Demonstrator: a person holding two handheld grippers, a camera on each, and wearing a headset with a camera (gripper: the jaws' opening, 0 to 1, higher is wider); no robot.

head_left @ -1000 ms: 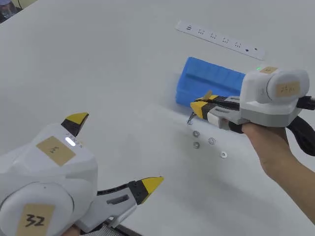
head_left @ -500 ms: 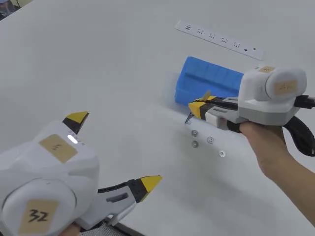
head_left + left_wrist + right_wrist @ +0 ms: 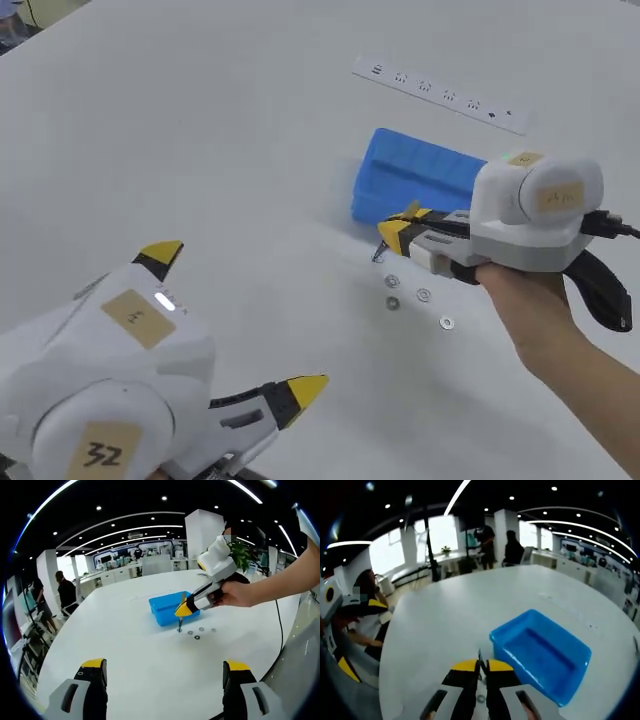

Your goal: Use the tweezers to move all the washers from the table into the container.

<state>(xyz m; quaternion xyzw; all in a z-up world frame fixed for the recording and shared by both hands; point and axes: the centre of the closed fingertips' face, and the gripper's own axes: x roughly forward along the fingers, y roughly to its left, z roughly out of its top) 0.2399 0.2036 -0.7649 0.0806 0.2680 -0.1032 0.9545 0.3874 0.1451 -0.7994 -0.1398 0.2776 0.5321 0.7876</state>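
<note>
In the head view we see the left gripper [image 3: 235,320] low at the near left, its yellow-tipped jaws spread wide with nothing between them. The right gripper [image 3: 393,230] is held by a hand [image 3: 525,300] on the right, its jaws pressed together on the tweezers [image 3: 379,250]. The tweezers slant down towards the white table [image 3: 200,150], just in front of the blue container [image 3: 415,175]. Four washers [image 3: 392,303] lie loose on the table near the tweezers' tip, outside the container. A white power strip [image 3: 440,92] lies beyond the container.

In the left gripper view we see its own jaws far apart at the bottom. Across the table the right gripper [image 3: 182,611] points the tweezers [image 3: 179,625] down beside the container [image 3: 167,607], with the washers [image 3: 197,632] just to their right. We cannot tell whether the tip holds a washer.

In the right gripper view we see its two jaws nearly touching, clamped on the thin tweezers [image 3: 480,672]. The container [image 3: 545,655] sits open just beside them to the right. The left gripper [image 3: 340,630] shows at the left edge.
</note>
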